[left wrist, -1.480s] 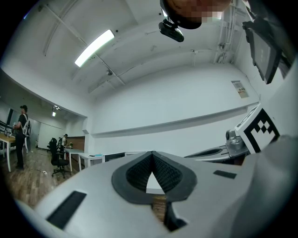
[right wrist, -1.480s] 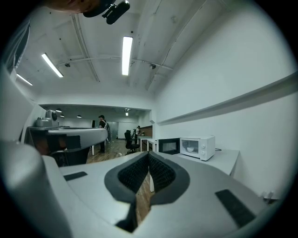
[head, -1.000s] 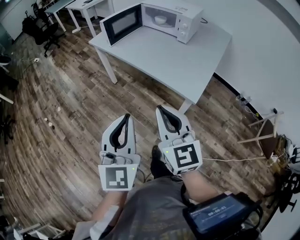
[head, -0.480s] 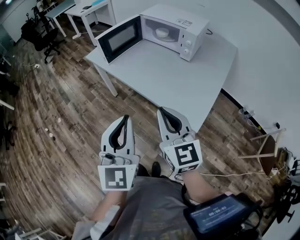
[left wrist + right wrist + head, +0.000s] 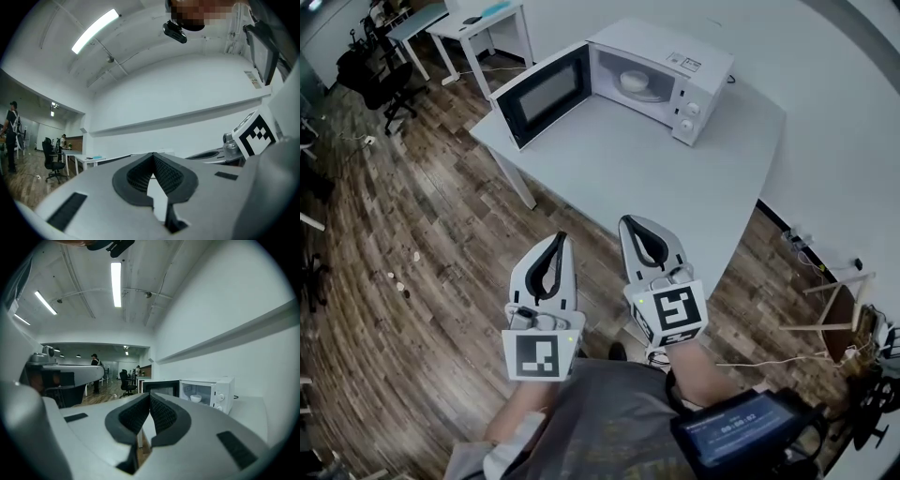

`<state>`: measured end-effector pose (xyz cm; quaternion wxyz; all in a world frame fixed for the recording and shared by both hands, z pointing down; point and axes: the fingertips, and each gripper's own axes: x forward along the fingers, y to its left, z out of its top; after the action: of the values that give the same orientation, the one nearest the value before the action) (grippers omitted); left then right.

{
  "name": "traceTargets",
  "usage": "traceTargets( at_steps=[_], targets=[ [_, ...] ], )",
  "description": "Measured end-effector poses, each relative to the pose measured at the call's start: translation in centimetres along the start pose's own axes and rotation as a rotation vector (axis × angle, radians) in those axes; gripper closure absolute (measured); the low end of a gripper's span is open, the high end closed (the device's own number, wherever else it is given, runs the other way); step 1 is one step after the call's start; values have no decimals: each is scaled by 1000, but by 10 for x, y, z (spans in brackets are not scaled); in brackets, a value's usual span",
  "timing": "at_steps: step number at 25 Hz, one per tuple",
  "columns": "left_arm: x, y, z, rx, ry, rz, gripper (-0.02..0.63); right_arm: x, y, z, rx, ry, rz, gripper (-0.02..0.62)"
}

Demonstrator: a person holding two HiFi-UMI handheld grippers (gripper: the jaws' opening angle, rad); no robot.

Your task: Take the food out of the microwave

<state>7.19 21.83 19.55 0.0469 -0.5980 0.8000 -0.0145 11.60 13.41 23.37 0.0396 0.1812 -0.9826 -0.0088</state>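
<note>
Already the dark-windowed door point(image 5: 542, 92) stood wide at the left of the white boxy microwave point(image 5: 666, 47), leaving its cavity exposed. Nearer, the grey left gripper point(image 5: 560, 238) and grey right gripper point(image 5: 625, 221) pointed level, jaws pressed together on nothing. That was likely because the small white bowl point(image 5: 635, 82) of food sat well apart, inside the cavity across the white table point(image 5: 694, 169).

White microwave point(image 5: 673, 58) is set at the far end of the white bench point(image 5: 675, 178), close to the wall. Its dark-windowed door point(image 5: 546, 94) is swung fully open to the left. A white bowl point(image 5: 635, 81) is seen upright inside the cavity, roughly centred; contents can't be made out.
</note>
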Motion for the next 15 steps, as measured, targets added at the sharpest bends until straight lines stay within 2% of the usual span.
traceTargets(
  at_steps=[10,15],
  targets=[
    [103,91,-24,-25,-1,-153,600,120,-40,-8,36,24,-183,588],
    [143,122,-35,-7,-10,-275,600,172,-50,-8,26,44,-275,588]
  ],
)
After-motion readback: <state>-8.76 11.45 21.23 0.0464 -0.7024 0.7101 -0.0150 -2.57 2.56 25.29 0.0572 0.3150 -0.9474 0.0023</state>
